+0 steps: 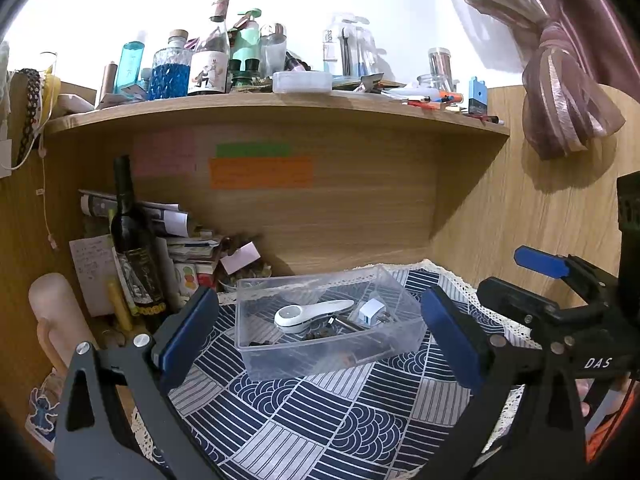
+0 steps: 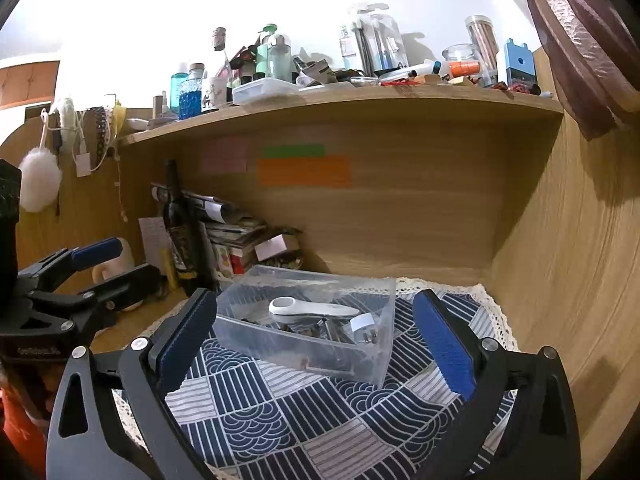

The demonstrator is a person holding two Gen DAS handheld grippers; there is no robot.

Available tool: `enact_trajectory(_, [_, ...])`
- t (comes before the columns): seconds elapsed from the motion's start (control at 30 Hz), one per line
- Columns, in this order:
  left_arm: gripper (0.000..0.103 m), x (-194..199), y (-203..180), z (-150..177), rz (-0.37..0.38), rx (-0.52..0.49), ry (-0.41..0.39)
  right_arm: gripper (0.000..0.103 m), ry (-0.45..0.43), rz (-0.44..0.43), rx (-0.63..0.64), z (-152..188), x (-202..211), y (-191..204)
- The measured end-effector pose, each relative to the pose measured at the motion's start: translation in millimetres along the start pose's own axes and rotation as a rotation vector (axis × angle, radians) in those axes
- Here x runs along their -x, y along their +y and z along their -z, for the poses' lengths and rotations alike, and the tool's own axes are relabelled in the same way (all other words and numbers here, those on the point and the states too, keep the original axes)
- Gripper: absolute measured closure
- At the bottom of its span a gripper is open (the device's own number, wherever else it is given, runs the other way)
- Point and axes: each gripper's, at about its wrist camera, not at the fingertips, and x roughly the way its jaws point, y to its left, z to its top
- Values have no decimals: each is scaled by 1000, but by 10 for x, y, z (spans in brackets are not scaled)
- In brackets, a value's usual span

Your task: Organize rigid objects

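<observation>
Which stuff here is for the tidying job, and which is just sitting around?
For the job: clear plastic box, white handheld gadget, white plug, left gripper, right gripper.

Just lying about: wine bottle, shelf bottles, stacked papers, curtain.

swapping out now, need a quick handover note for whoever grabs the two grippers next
Left gripper: open, empty, short of the clear box.
Right gripper: open, empty, also short of the box.
Box sits on the patterned cloth. Inside: white handled tool, white plug adapter, some small dark items I can't identify.
Done: those pieces are in the box.
Left: no loose pieces show on the cloth; check the cluttered shelf for strays, otherwise it looks nearly finished.
</observation>
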Motion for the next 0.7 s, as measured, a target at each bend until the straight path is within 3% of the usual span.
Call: enact_trajectory(0.7, [0,-30,-10,9,20,6,7,4,-7,7,-8,-14,30,35])
